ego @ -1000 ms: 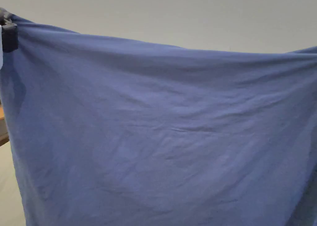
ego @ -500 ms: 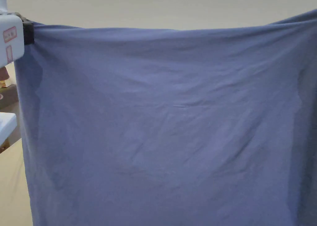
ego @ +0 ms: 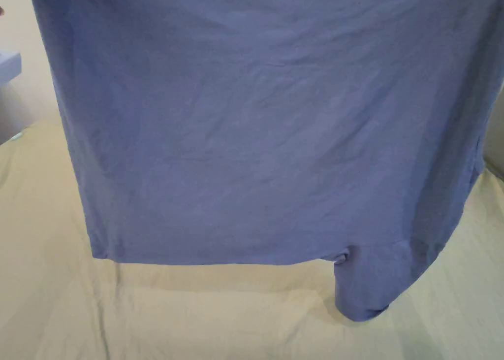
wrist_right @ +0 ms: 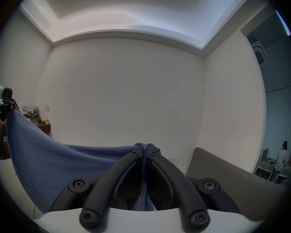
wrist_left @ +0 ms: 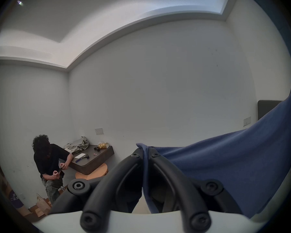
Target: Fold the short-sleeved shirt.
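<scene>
The blue short-sleeved shirt hangs spread wide in front of me, its lower edge just above the beige sheet. One sleeve dangles at the lower right and touches the sheet. My left gripper is shut on one top corner of the shirt. My right gripper is shut on the other top corner, the shirt stretching from it to the left gripper far off at the left.
The beige sheet covers the surface below the shirt. In the left gripper view, a person stands by a dark wall shelf with clothes on it. A dark headboard lies below the right gripper. Another person stands far right.
The head camera has tilted down: the shirt's top edge and the left gripper have left the picture, and the shirt's lower edge, sleeve and the sheet have come into it.
</scene>
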